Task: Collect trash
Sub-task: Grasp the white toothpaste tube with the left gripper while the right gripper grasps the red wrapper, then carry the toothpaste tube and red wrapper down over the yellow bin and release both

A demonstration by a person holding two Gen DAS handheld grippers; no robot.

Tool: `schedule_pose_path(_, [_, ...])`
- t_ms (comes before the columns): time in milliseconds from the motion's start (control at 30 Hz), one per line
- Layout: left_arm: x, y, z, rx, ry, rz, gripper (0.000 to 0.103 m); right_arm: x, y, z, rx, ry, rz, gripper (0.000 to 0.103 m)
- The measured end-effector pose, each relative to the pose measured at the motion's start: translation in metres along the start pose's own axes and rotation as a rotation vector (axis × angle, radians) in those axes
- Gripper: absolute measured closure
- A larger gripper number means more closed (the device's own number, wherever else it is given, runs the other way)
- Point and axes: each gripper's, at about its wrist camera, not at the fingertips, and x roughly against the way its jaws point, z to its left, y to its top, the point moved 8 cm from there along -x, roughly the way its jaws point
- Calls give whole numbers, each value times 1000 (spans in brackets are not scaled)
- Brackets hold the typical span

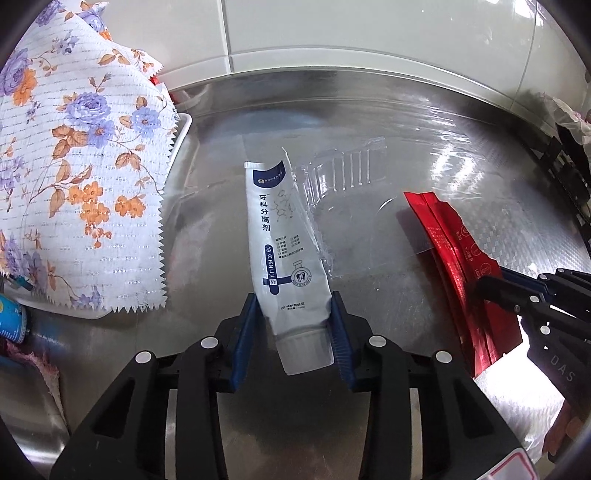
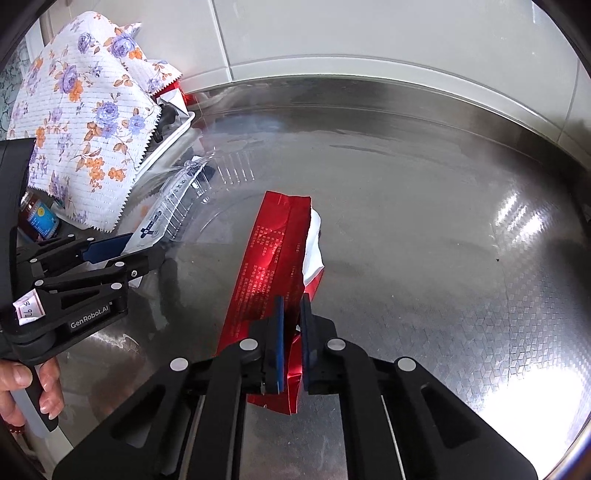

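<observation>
A white tube (image 1: 284, 258) with dark blue print lies on the steel counter, cap end toward me. My left gripper (image 1: 295, 306) is shut on its lower body just above the cap, blue pads pressing both sides. A red foil packet (image 2: 273, 266) with a torn white edge lies to the right. My right gripper (image 2: 290, 301) is shut on the near end of that packet (image 1: 454, 258). In the right wrist view the left gripper (image 2: 136, 245) shows at the left, holding the tube (image 2: 151, 230). A clear plastic tray (image 1: 343, 173) lies behind the tube.
A floral cloth (image 1: 74, 158) drapes over a white tray (image 1: 181, 136) at the left. A small blue-labelled jar (image 2: 40, 219) stands below it. A tiled wall (image 1: 369, 33) backs the counter. A person's hand (image 2: 22, 387) holds the left gripper's handle.
</observation>
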Motion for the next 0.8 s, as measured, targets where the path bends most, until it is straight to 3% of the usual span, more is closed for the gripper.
schedule_pose_path(800, [50, -35, 4, 28, -17, -22, 67, 43, -21, 1, -36, -18, -27, 96])
